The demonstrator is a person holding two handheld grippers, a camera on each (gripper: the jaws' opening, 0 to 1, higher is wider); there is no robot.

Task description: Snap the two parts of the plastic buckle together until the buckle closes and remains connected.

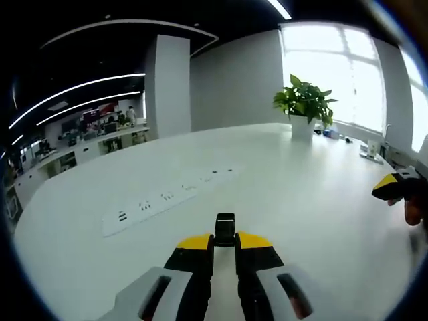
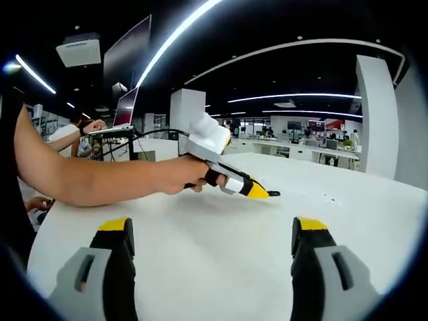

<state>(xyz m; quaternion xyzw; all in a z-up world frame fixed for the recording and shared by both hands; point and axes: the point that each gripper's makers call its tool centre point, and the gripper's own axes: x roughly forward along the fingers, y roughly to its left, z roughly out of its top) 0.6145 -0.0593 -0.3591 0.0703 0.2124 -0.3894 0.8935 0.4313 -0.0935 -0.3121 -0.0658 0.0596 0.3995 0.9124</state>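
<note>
Gripping a black buckle part (image 1: pixel 225 229) in the left gripper (image 1: pixel 225 242): we see the yellow-tipped jaws nearly closed on it, the part standing up just past the tips, over the white table (image 1: pixel 281 174). We can't tell if it's the male or female half. In the right gripper view the same left gripper (image 2: pixel 265 194) comes in from the left, held in a person's hand (image 2: pixel 190 177), with the small black piece (image 2: pixel 273 194) poking out of its yellow tip, low over the table.

Right gripper (image 2: pixel 214 237): jaws spread wide, one at each lower corner of its view, nothing between them but bare tabletop. We also catch its yellow tip (image 1: pixel 391 187) at the far right edge of the left gripper view, well to the right of the left jaws, with a bit of the holding hand just below it.

Ahead and left of the left jaws, a flush row of power sockets (image 1: pixel 167 197) runs across the tabletop. Farther ahead and to the right, a potted plant (image 1: pixel 304 107) stands by the window (image 1: pixel 348 73). Some small items near the window are too small to identify. We can't make out a second buckle part anywhere. Beyond the left gripper in the right gripper view: office desks and monitors in the background.
</note>
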